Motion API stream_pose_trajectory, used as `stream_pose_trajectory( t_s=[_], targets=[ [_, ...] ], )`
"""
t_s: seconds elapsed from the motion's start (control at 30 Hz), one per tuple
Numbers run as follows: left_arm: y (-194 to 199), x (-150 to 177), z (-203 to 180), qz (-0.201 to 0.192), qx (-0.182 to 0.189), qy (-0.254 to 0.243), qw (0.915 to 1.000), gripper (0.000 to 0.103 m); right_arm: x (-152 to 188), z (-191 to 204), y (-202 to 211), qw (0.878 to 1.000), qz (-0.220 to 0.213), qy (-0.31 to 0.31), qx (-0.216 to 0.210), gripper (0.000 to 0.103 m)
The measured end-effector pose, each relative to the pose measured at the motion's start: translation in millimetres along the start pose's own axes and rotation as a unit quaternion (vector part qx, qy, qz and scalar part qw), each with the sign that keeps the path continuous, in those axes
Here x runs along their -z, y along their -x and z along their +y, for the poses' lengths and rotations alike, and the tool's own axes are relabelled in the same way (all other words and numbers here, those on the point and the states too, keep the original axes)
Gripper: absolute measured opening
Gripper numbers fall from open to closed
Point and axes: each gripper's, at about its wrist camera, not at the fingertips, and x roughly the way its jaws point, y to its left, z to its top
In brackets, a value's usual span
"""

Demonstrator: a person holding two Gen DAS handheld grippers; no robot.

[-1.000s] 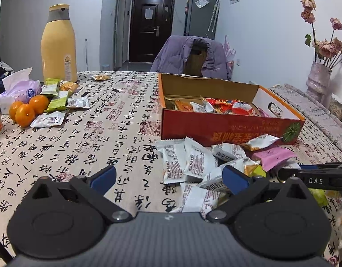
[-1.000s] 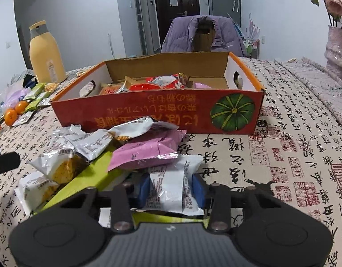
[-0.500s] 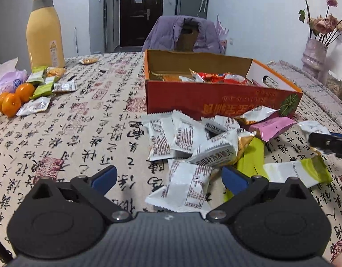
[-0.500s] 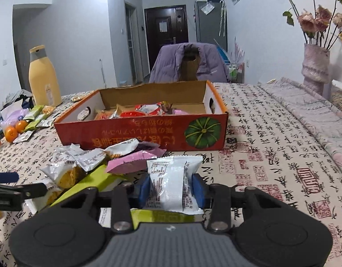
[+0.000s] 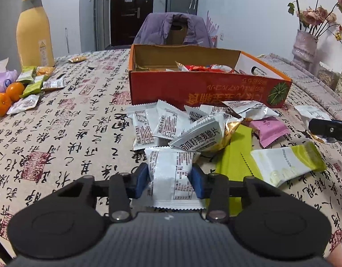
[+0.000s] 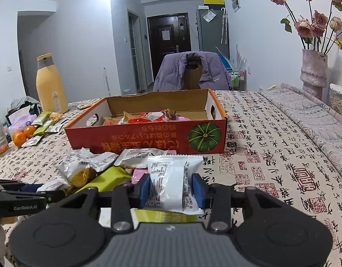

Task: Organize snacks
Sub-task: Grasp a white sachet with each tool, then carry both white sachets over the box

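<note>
Two white snack packets clamped, one per gripper.
Left gripper (image 5: 170,181) holds white packet (image 5: 171,175); right gripper (image 6: 171,190) holds wrapped cake (image 6: 171,184). Loose wrappers (image 5: 193,126) are heaped before orange carton (image 6: 146,139).

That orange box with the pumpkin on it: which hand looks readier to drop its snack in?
Right, probably. Both hold white packets, but the right gripper has its packet lifted facing the box, while the left gripper's packet sits low by the pile.
</note>
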Motion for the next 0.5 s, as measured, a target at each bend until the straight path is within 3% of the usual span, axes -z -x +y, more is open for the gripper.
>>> stream_pose_trajectory(
  t_s=[0.5],
  targets=[
    [46.3, -19.5, -0.8, -0.08, -0.001, 0.001, 0.9968, 0.042, -6.0, 0.4, 2.8, 1.0, -0.014, 0.0, -0.004, 0.04]
  ],
)
